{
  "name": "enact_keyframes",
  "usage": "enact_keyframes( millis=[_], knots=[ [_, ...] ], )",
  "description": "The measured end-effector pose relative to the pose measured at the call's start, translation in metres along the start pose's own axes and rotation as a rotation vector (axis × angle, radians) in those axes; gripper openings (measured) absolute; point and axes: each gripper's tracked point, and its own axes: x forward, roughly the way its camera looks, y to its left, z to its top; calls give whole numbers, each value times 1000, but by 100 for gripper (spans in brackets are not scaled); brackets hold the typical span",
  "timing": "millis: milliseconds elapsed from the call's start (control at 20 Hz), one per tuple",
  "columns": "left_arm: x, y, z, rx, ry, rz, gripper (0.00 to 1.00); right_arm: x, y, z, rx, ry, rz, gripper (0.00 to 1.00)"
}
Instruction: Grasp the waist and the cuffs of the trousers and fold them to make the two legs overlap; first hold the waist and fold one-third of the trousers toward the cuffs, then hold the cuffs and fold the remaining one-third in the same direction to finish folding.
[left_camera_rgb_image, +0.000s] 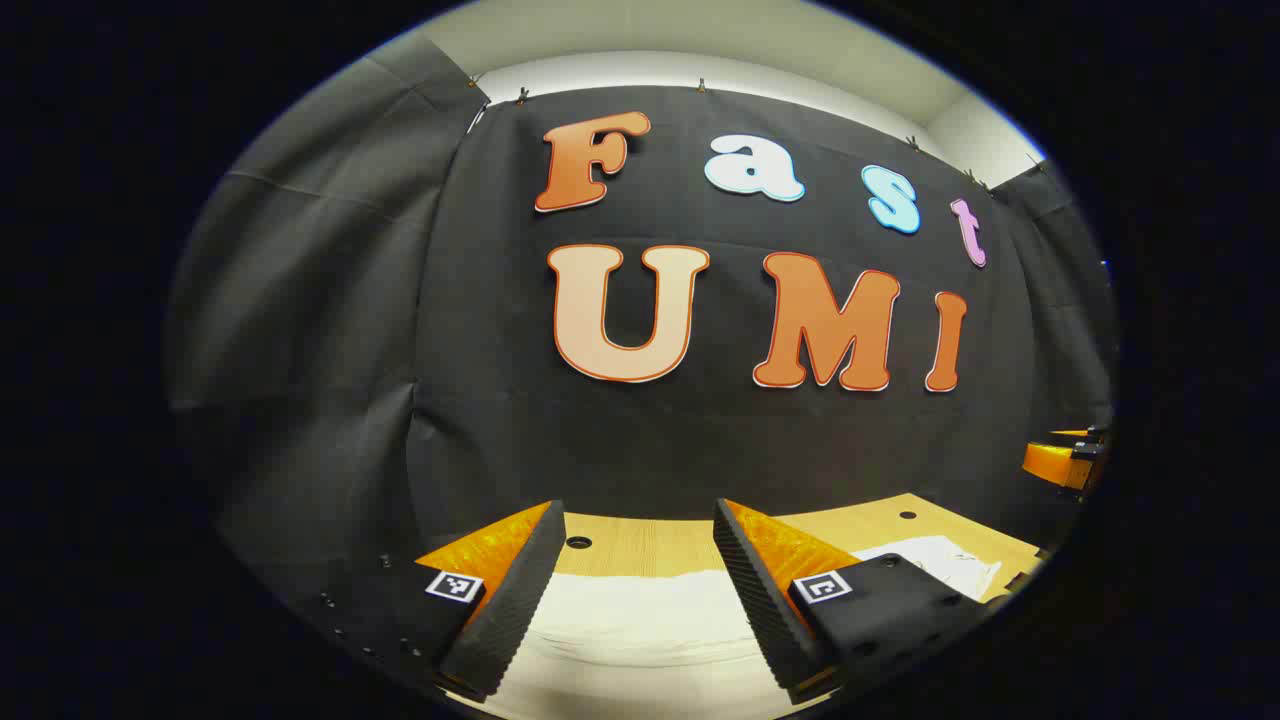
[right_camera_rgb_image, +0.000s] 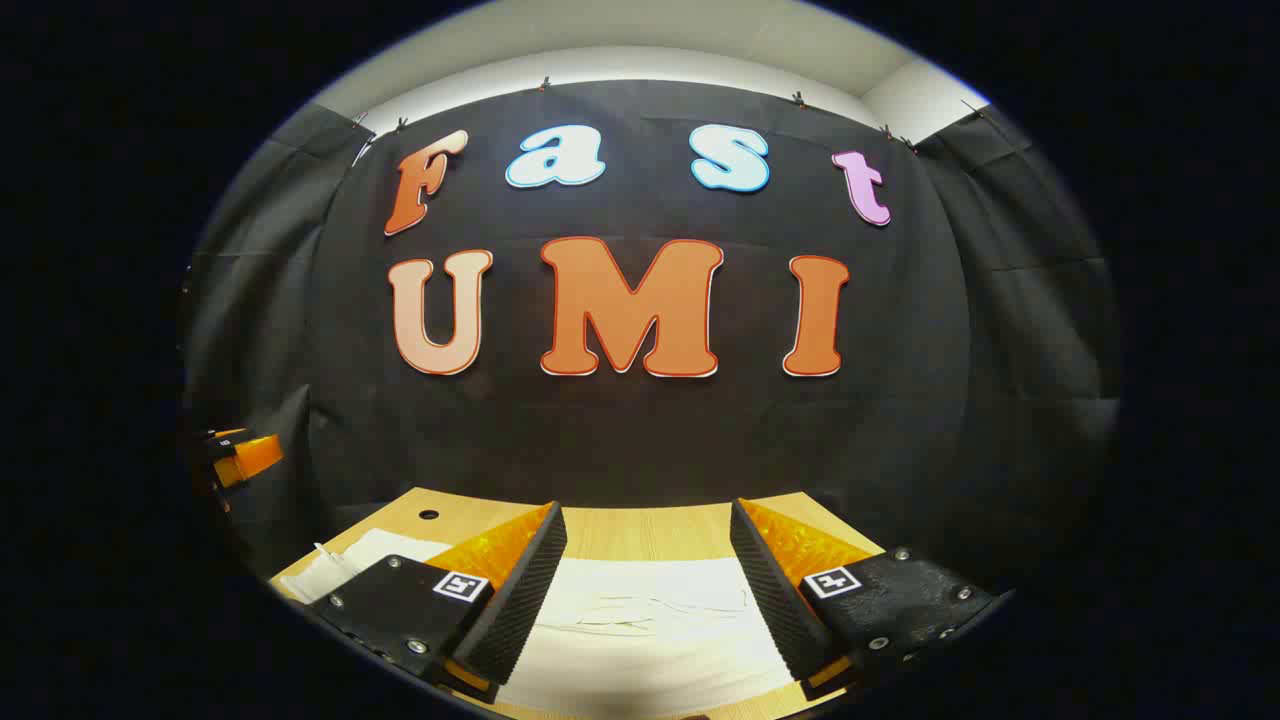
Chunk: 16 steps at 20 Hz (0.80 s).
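Both tongs spread, hovering: left tongs, right tongs. White trousers lie flat on wooden surface below. Drop together, pinch waist and cuffs edges cleanly.

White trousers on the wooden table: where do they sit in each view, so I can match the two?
Left gripper view: the white trousers lie at bottom centre, between the fingers, reaching right.
Right gripper view: the white trousers lie at bottom centre, reaching left.
Shared landmark: the light wooden table.
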Motion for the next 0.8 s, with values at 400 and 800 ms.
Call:
enact_keyframes(
  millis=[400,800],
  knots=[
    [-5,30,3,2,-2,48,97,4,12,-6,-14,42,31,99],
    [-7,35,-1,2,8,54,97,3,6,-25,36,105,29,99]
  ],
)
